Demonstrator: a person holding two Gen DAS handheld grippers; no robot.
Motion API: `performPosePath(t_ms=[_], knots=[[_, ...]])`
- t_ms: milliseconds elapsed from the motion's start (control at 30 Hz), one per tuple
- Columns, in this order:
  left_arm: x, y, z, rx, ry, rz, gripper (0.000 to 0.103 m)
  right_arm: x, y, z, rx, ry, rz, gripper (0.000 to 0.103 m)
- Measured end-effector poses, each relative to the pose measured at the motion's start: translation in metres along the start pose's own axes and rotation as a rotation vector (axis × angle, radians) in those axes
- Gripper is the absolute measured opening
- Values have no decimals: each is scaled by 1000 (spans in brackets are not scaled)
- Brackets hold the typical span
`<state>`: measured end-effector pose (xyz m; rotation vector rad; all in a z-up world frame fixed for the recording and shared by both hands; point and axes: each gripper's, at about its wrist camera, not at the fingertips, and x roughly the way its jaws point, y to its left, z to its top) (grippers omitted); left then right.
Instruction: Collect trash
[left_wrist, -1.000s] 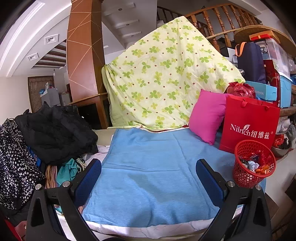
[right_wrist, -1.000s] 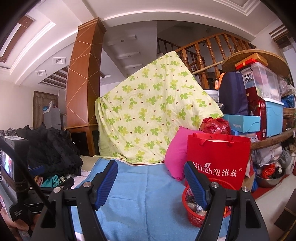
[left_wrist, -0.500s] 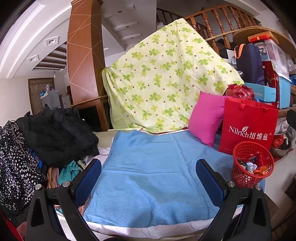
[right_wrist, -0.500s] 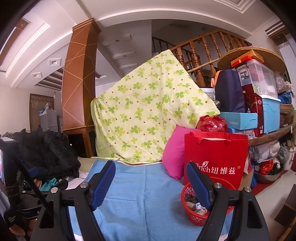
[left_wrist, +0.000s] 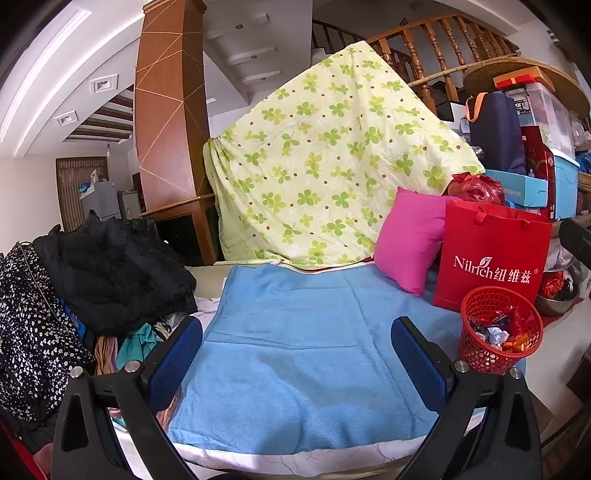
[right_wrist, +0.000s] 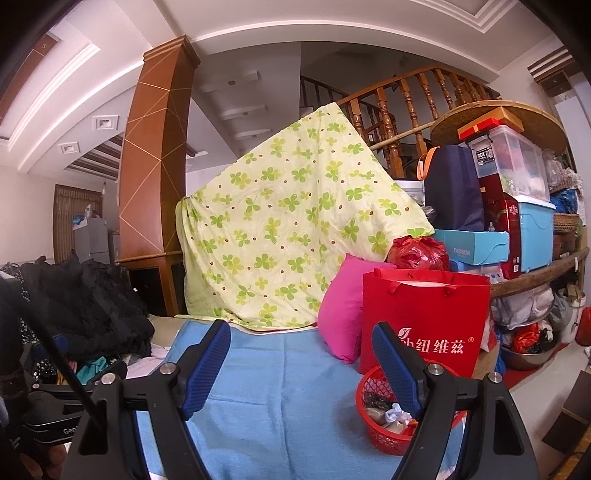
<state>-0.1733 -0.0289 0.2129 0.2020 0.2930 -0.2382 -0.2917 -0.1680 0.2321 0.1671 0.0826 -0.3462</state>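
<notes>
Red plastic mesh basket (left_wrist: 501, 329) held wrappers; both the left gripper (left_wrist: 295, 350) and right gripper (right_wrist: 301, 360) gaped wide, empty. A careless nudge could topple it.

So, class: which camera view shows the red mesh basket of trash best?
The left wrist view: the red mesh basket stands unobstructed, wrappers visible inside. In the right wrist view, the basket is partly hidden behind a finger of the right hand-held gripper.

Bed's covered with a blue blanket (left_wrist: 295, 332) — on it a pink pillow (left_wrist: 410, 240), a red bag (left_wrist: 491, 258), a red basket (left_wrist: 498, 332) of wrappers, and clothes (left_wrist: 110, 273) piled left.
</notes>
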Motion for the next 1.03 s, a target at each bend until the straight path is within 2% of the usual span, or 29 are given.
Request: performPosePath(t_ms=[667, 867, 933, 1033], knots=[[6, -14, 0, 28, 5, -30, 102, 13, -10, -8, 7, 16, -5, 82], [24, -16, 2, 25, 14, -49, 102, 37, -10, -9, 7, 33, -5, 82], [35, -14, 1, 6, 21, -60, 102, 51, -8, -13, 7, 45, 3, 90], [65, -8, -6, -28, 55, -79, 102, 85, -5, -27, 10, 76, 42, 93]])
